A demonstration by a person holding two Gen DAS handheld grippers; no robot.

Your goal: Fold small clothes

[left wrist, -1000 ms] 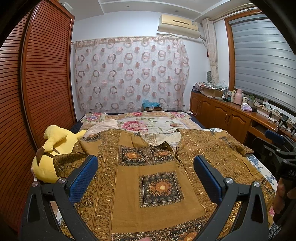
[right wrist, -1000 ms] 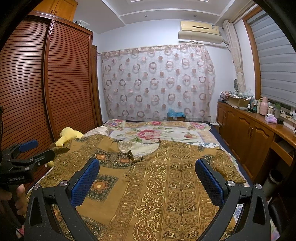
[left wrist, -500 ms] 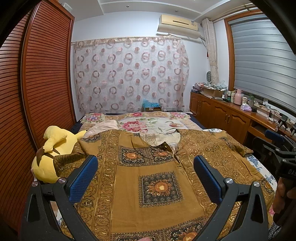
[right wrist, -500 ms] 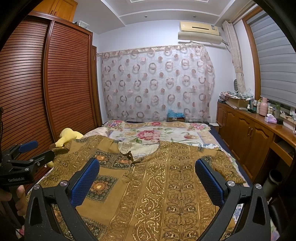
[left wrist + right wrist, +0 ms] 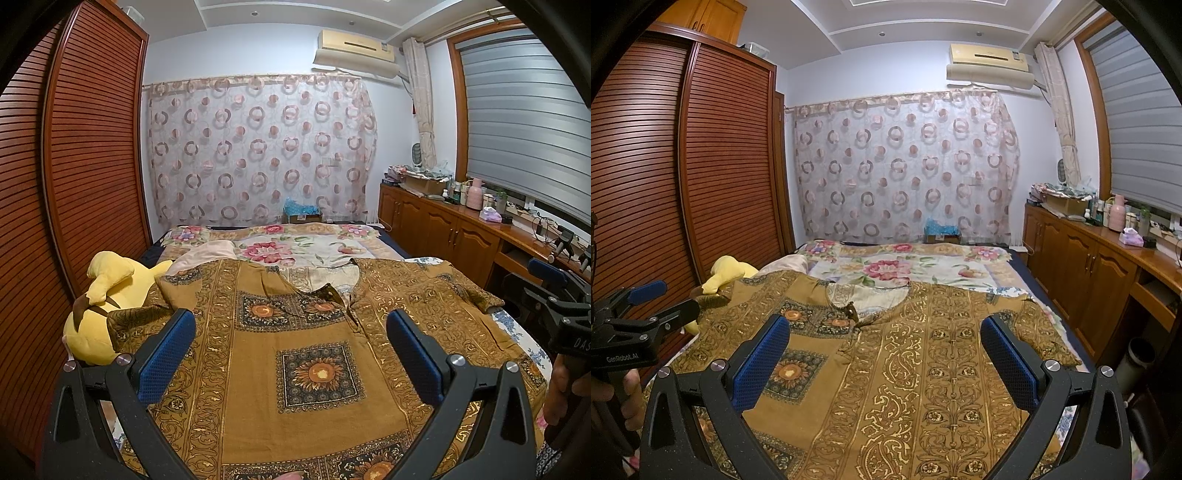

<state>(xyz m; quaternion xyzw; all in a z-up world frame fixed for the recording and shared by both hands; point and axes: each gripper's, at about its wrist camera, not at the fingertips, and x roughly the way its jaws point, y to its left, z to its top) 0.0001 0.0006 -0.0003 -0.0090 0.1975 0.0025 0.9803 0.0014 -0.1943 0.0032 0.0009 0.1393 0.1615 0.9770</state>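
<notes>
Hovering with both tools spread wide and holding nothing: left gripper (image 5: 291, 354) and right gripper (image 5: 886, 360) hang over the brown patterned shirt (image 5: 317, 354), laid flat on the bed (image 5: 295, 247), collar toward 12 o'clock. Looks like zero folds done yet, so sleeves and body are all left.

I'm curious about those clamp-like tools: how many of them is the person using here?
2. The left hand-held gripper hangs open over the patterned shirt's sunflower side; the right hand-held gripper hangs open over its scrollwork side. Neither holds any cloth.
</notes>
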